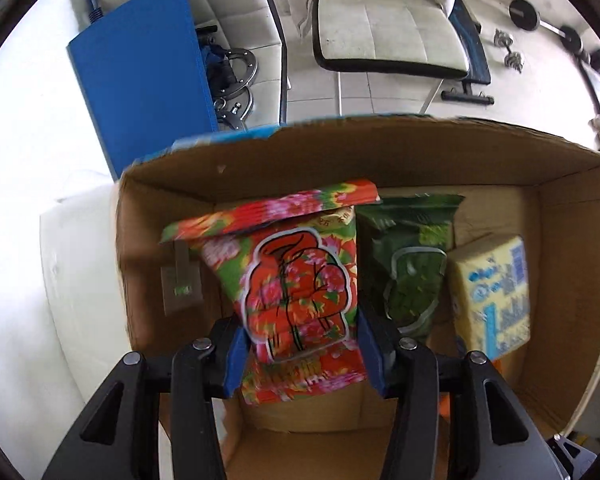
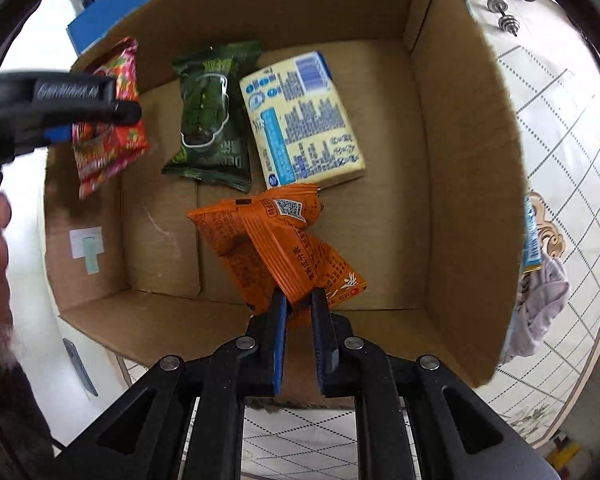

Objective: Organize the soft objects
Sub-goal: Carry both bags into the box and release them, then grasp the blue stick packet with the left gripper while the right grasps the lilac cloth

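The left hand-held gripper (image 1: pixel 300 344) pinches a red floral snack bag (image 1: pixel 300 292) between its blue pads, hanging it over the left end of the open cardboard box (image 1: pixel 380 152). The right hand-held gripper (image 2: pixel 299 300) is clamped tight on an orange packet (image 2: pixel 276 240) above the near side of the box. On the box floor a green packet (image 2: pixel 206 116) lies toward the far wall, with a pale yellow pack (image 2: pixel 304 120) just beside it on the right.

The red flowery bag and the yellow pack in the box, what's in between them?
A dark green snack bag lies between the red flowery bag and the yellow pack, clearest in the right wrist view.
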`<action>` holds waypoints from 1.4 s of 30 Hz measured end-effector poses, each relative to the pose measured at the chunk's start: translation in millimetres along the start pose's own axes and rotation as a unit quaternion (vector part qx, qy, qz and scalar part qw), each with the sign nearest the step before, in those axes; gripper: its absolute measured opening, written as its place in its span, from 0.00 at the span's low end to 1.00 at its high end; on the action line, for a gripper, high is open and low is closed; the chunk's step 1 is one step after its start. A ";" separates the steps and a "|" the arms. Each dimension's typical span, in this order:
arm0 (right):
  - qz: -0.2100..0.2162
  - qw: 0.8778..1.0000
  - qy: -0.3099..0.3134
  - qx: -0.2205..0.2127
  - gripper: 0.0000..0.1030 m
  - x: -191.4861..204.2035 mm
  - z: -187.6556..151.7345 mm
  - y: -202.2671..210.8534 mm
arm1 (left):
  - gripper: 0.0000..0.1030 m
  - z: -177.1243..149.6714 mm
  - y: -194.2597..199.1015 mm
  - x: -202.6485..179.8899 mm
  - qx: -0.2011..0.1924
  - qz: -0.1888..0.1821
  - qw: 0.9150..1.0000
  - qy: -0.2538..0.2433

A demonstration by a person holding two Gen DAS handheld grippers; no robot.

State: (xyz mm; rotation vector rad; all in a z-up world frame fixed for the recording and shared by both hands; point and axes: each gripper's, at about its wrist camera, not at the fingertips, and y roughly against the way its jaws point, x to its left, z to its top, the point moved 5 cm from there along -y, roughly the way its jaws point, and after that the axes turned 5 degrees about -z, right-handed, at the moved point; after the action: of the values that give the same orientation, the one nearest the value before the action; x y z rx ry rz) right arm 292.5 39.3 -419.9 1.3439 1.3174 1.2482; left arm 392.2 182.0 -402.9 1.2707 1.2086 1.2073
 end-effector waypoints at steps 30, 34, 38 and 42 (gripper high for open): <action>-0.064 0.993 0.003 -0.099 0.94 -14.3 -34.9 82.1 | 0.89 -133.2 94.4 4.6 -0.103 -0.085 0.989 0.066; -0.070 0.989 0.015 -0.133 0.94 -19.0 -50.0 110.4 | 0.89 -152.9 116.1 -4.5 -0.128 -0.078 0.987 0.063; -0.062 0.985 0.026 -0.160 0.94 -20.0 -61.2 138.2 | 0.89 -164.4 137.9 -11.2 -0.150 -0.074 0.984 0.062; -0.032 0.986 0.023 -0.164 0.94 -25.4 -66.1 153.1 | 0.89 -170.0 156.6 -21.1 -0.166 -0.074 0.981 0.064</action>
State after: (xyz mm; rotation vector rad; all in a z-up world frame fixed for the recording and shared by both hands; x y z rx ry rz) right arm 250.0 -2.4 -262.1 1.0388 1.1171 1.3884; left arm 227.8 157.5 -240.8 0.8527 1.1144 1.3317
